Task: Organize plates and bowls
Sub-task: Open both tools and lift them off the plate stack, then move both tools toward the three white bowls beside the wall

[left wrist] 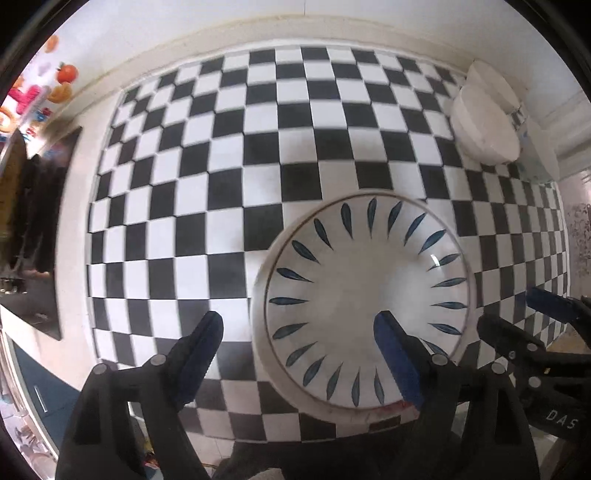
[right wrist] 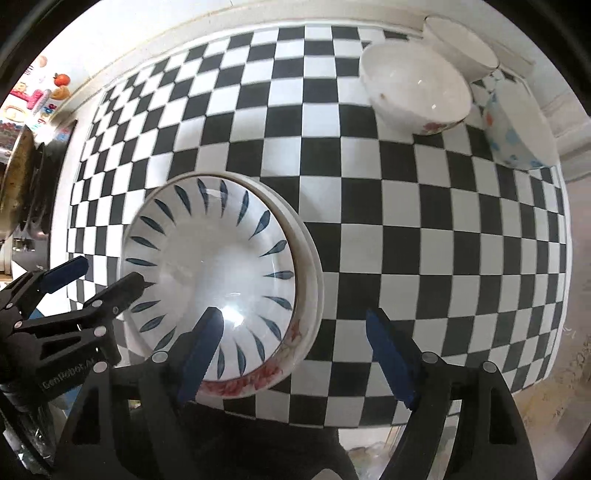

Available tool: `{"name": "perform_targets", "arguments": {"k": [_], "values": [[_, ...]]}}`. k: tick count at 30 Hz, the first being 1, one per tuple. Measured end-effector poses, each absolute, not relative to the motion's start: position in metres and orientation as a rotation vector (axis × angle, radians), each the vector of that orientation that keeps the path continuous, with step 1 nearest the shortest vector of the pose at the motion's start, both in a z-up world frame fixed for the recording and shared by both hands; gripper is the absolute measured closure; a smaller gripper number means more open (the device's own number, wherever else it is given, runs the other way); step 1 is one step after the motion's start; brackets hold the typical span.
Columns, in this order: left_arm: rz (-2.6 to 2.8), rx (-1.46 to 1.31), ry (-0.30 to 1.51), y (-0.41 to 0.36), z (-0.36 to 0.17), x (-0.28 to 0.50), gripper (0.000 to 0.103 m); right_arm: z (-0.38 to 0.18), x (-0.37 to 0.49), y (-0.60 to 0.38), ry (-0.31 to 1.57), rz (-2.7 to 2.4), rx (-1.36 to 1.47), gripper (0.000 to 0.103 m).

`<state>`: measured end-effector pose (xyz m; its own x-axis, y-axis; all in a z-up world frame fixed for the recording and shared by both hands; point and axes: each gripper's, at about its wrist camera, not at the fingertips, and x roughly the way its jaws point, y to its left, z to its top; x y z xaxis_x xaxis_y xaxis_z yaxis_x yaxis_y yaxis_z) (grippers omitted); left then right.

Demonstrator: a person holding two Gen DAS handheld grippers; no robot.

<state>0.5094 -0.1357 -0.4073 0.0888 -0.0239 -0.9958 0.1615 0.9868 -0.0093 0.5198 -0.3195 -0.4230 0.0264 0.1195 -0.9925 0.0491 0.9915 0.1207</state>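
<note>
A blue-leaf bowl (left wrist: 365,299) (right wrist: 218,269) sits nested in a white bowl with red flowers (right wrist: 291,354) near the front edge of the checkered table (left wrist: 207,177) (right wrist: 406,229). My left gripper (left wrist: 301,332) is open, its right finger over the leaf bowl, its left finger over the table. My right gripper (right wrist: 293,332) is open, its left finger over the leaf bowl's near rim. Each gripper shows in the other's view, the right one (left wrist: 517,314) and the left one (right wrist: 107,273). Three more bowls stand at the far right: a white one (right wrist: 413,92) (left wrist: 484,125), one behind it (right wrist: 458,44), and a blue-dotted one (right wrist: 517,129).
A dark stove with a pan (left wrist: 33,206) (right wrist: 22,173) lies to the left of the table. A wall (left wrist: 258,22) runs behind it. The table's front edge (right wrist: 332,417) is close under the grippers.
</note>
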Motion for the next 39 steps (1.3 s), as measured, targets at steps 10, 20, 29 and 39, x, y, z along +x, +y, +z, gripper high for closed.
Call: {"name": "perform_targets", "arguments": {"k": [10, 20, 29, 39], "values": [[-0.13, 0.109, 1.375, -0.147, -0.298, 0.483, 0.02, -0.306, 0.481, -0.331, 1.375, 0.042, 0.133, 0.021], [-0.125, 0.093, 1.351, -0.147, -0.247, 0.458, 0.02, -0.234, 0.44, -0.331, 1.293, 0.062, 0.132, 0.021], [-0.109, 0.092, 1.306, -0.145, -0.216, 0.435, 0.02, -0.212, 0.424, -0.325, 1.26, 0.075, 0.102, 0.021], [-0.132, 0.111, 1.265, -0.14, -0.216, 0.438, 0.02, -0.214, 0.421, -0.323, 1.232, 0.039, 0.16, 0.021]]}}
